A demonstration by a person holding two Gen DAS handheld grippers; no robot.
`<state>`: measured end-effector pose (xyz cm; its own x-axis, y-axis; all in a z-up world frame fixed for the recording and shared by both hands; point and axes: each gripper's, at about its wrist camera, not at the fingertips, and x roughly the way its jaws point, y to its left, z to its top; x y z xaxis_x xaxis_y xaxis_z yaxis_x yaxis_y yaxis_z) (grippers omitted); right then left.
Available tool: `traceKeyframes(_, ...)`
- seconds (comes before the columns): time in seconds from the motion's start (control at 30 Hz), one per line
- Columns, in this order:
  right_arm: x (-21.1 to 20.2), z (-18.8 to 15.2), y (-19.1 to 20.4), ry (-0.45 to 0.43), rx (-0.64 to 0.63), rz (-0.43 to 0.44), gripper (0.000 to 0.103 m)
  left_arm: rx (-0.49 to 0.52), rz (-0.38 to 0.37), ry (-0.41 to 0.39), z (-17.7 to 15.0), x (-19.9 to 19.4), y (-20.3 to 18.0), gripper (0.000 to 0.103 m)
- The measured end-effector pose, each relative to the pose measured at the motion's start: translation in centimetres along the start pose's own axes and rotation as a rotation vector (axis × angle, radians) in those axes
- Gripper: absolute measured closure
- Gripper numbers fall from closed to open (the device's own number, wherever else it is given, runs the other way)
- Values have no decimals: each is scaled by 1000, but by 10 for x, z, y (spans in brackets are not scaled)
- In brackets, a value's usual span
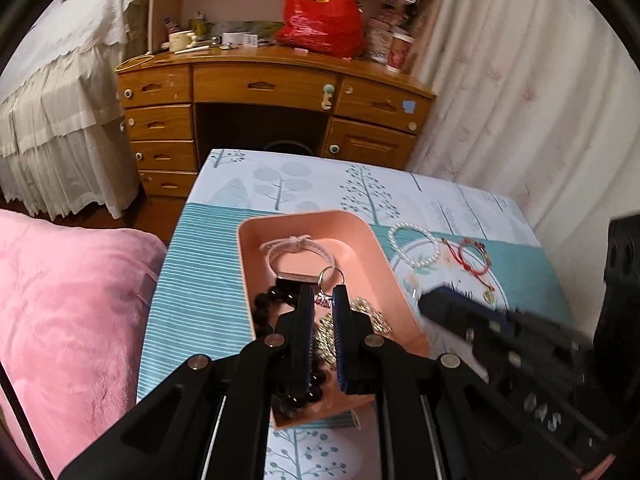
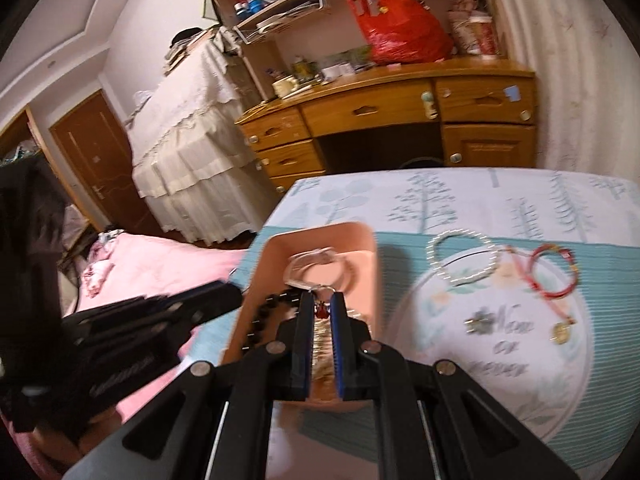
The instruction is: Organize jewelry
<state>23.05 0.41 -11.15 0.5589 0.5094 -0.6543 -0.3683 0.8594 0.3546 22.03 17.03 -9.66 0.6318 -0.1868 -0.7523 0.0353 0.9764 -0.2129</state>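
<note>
The pearl bracelet and the red string bracelet lie on the desk, beside the pink tray. Both look light and floppy. The beads may roll and slip, so pinching across the band looks best. The left tongs are clenched shut on nothing, tilted down over the tray. The right tongs are clenched and empty too, tilted down over the tray.
</note>
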Motion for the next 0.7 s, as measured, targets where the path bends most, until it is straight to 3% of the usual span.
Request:
traceKeyframes(0.07,3,-3,4,15,24,21,95,-4,-1,12,2,3,1,95)
traceKeyframes(0.13,5,-6,1,33,53,34,94,1,26,31,3,7,0,78)
traceKeyframes(0.3,4,-7,-13,46,105,21,86,-3,2,49,4,11,-10,52)
traceKeyframes(0.43,-4,-6,-30,23,124,-7,73,-1,-30,54,6,15,-25,50)
traceKeyframes(0.7,-20,-7,-83,3,170,-109,71,31,-97,80,9,36,-74,49)
